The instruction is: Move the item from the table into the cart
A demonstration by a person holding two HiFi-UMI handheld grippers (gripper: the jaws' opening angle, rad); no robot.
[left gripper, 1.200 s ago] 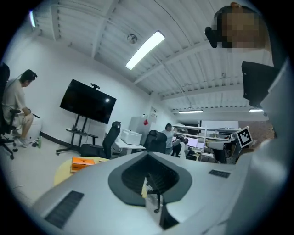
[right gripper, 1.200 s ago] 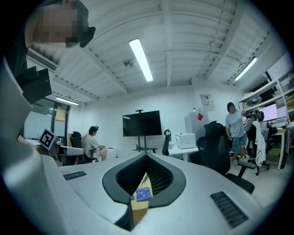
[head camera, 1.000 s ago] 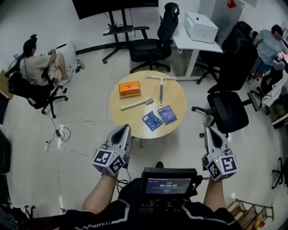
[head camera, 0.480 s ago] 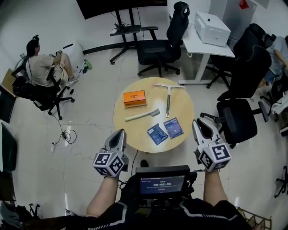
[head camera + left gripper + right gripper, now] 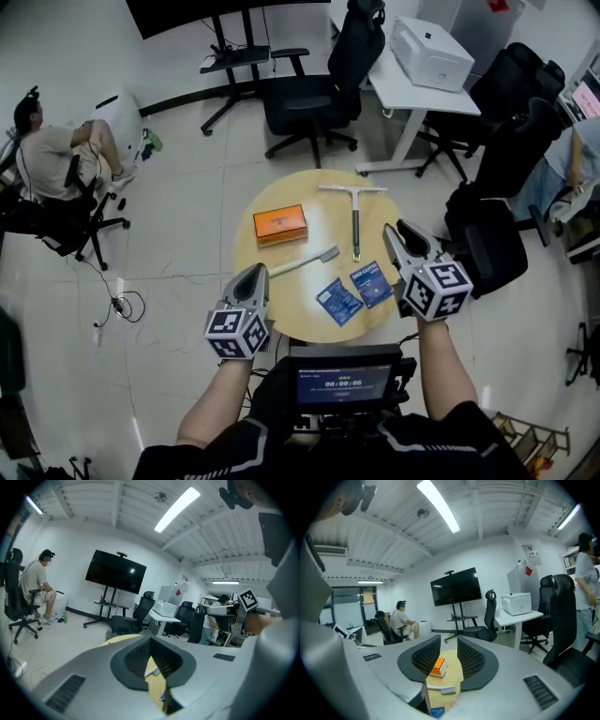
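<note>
Head view: flat orange box (image 5: 279,223); L gripper (image 5: 251,273) jaws together; R gripper (image 5: 394,228) jaws just opening, empty.

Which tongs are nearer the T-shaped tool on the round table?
Right. The right tongs hover just right of the handle of the T-shaped tool; the left tongs sit at the near-left edge of the table, beyond the brush.

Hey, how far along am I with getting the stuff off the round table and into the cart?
Done: nothing yet. The orange box, brush, T-shaped tool and two blue packets all lie on the table; no cart is in view. In hand: nothing. The right gripper has just been opening its jaws, nothing between them; the left gripper has its jaws together, empty. Still to do: every pick and carry.
</note>
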